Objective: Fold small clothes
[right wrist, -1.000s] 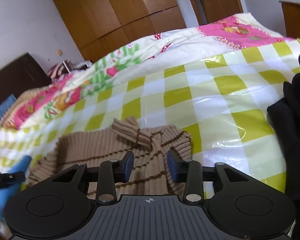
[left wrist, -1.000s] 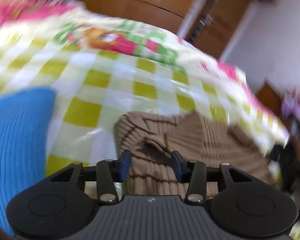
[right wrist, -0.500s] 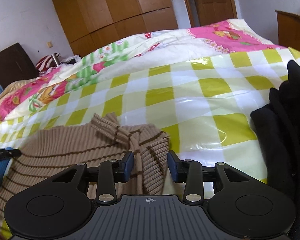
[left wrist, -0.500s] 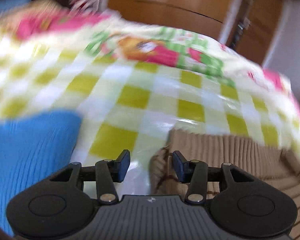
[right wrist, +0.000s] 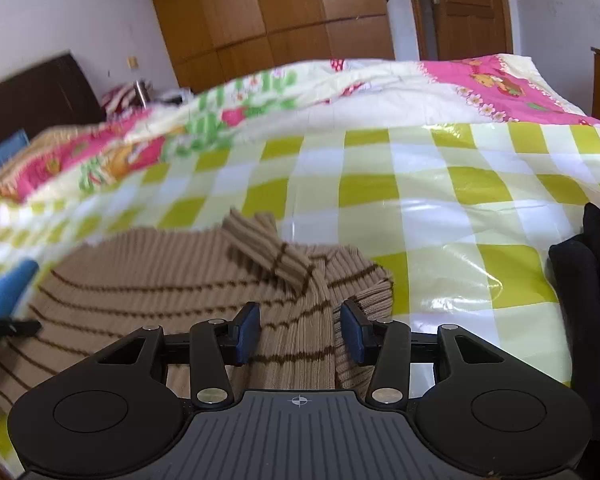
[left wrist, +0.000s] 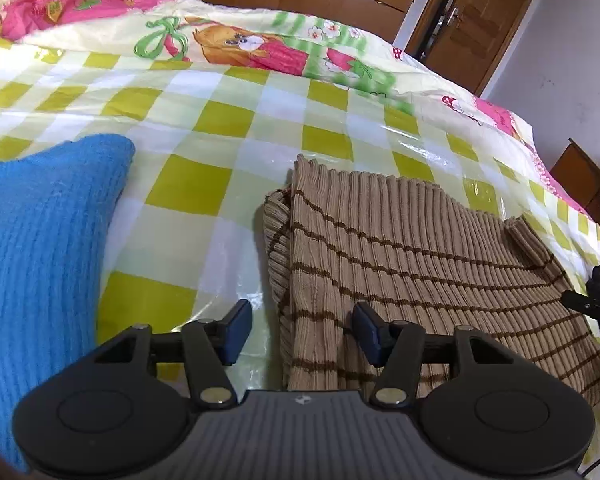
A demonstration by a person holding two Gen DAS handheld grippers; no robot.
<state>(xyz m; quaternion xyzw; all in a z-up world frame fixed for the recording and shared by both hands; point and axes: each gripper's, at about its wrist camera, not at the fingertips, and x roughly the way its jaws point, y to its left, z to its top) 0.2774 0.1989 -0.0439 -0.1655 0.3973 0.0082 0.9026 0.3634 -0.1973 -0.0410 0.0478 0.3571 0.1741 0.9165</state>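
I see the tan ribbed sweater with brown stripes lying on the green-and-white checked plastic sheet. My left gripper, jaws just widened, and right gripper both gape over its edges, gripping nothing. A blue knitted garment lies left, a black garment right.
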